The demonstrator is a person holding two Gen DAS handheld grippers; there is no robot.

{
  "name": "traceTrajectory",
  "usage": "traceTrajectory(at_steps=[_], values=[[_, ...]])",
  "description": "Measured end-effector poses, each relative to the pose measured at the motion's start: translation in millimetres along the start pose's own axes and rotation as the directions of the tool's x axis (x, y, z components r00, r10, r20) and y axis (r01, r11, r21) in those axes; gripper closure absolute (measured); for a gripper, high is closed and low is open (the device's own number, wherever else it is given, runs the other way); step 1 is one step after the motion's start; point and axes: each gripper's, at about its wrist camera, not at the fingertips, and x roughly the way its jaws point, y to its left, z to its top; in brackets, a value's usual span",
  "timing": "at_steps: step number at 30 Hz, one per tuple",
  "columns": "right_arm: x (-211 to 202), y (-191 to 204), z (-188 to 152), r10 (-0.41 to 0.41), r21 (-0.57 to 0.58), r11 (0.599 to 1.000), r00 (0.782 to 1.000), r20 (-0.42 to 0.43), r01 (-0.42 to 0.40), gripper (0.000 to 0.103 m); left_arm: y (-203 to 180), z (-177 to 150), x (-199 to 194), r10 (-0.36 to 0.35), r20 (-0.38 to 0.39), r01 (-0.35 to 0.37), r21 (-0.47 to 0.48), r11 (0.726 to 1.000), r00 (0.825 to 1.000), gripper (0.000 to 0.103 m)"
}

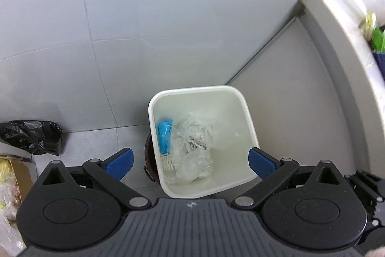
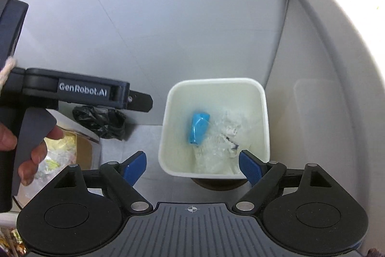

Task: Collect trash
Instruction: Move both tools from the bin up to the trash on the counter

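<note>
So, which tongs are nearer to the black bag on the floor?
Left. The left tongs hang beside the white bin on the side of the black bag; the right tongs hang over the bin, farther away.

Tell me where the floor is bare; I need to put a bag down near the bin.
Bare floor lies beyond the white bin and the black bag, toward the wall. Another free strip runs between that bag and the bin. It is crowded lower left, around the cardboard box. The white cabinet closes off the right.
</note>
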Motion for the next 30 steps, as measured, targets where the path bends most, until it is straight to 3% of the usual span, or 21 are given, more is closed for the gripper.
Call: traceTrajectory(at_steps=[8, 20, 30], values=[[-48, -11, 3, -0.015, 0.011, 1.0, 0.997, 0.072, 0.014, 0.016, -15, 10, -36, -0.025, 0.045, 0.027, -0.034, 0.999, 0.999, 0.001], [-117, -57, 1, -0.1, 0.13, 0.989, 0.972, 0.215, 0.073, 0.011, -55, 15, -67, -0.069, 0.072, 0.066, 0.039, 0.997, 0.995, 0.001], [-147, -114, -9, -0.211, 0.259, 0.955, 0.942, 0.259, 0.143, 0.008, -100, 23, -79, -0.118, 0.1, 0.102, 0.145, 0.984, 0.988, 0.001]])
